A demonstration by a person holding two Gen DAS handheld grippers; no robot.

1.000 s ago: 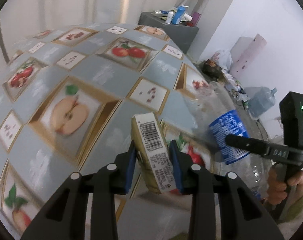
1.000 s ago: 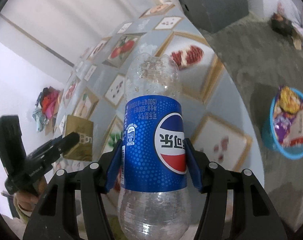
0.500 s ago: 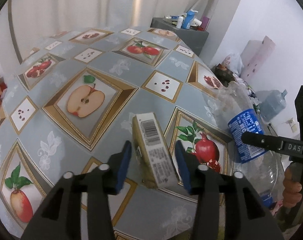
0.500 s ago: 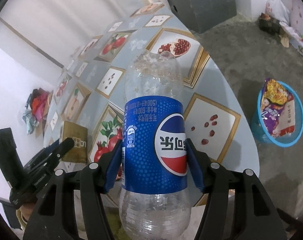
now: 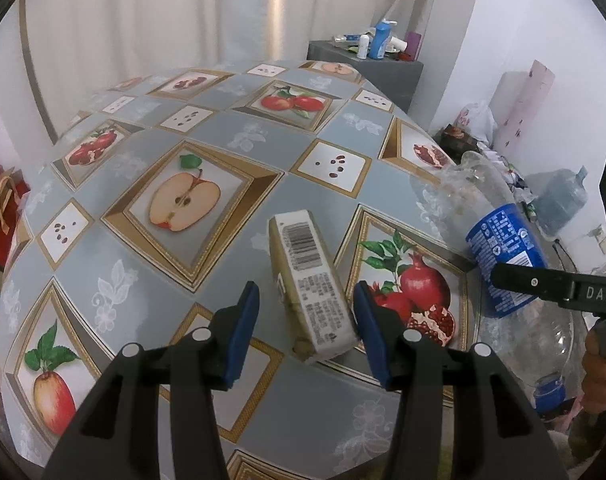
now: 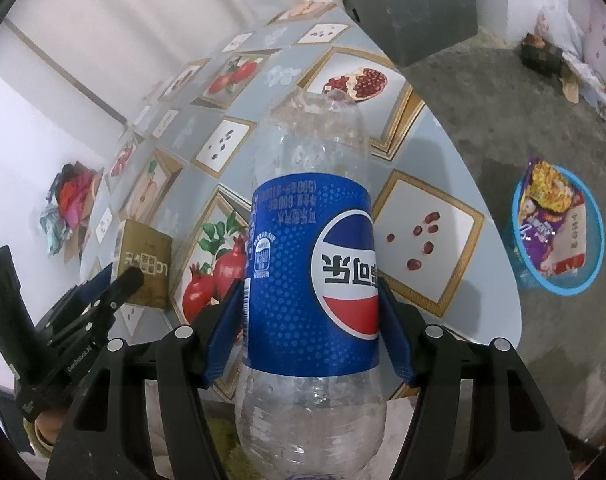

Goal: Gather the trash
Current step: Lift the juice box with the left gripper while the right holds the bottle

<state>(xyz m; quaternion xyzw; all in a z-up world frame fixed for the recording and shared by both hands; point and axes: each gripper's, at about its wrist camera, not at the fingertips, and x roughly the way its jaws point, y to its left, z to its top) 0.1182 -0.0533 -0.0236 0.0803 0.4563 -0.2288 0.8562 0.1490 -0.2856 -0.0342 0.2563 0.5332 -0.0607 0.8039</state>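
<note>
A gold carton (image 5: 309, 286) with a barcode lies on the fruit-patterned table (image 5: 231, 152) near its front edge. My left gripper (image 5: 305, 328) is open around it, the blue pads standing clear of both sides. The carton also shows in the right wrist view (image 6: 145, 262), with the left gripper (image 6: 115, 284) beside it. My right gripper (image 6: 309, 328) is shut on an empty clear Pepsi bottle (image 6: 311, 272) with a blue label, held above the table's right edge. The bottle shows at the right of the left wrist view (image 5: 499, 248).
A blue basket (image 6: 559, 232) holding snack wrappers stands on the floor right of the table. A grey cabinet (image 6: 411, 4) with toiletries stands behind the table. A water jug (image 5: 559, 200) and clutter sit by the far wall. Bags (image 6: 69, 204) lie left of the table.
My left gripper has opened and let go of the gold carton, which now rests on the table. The right gripper still holds the bottle and has drawn back slightly.
</note>
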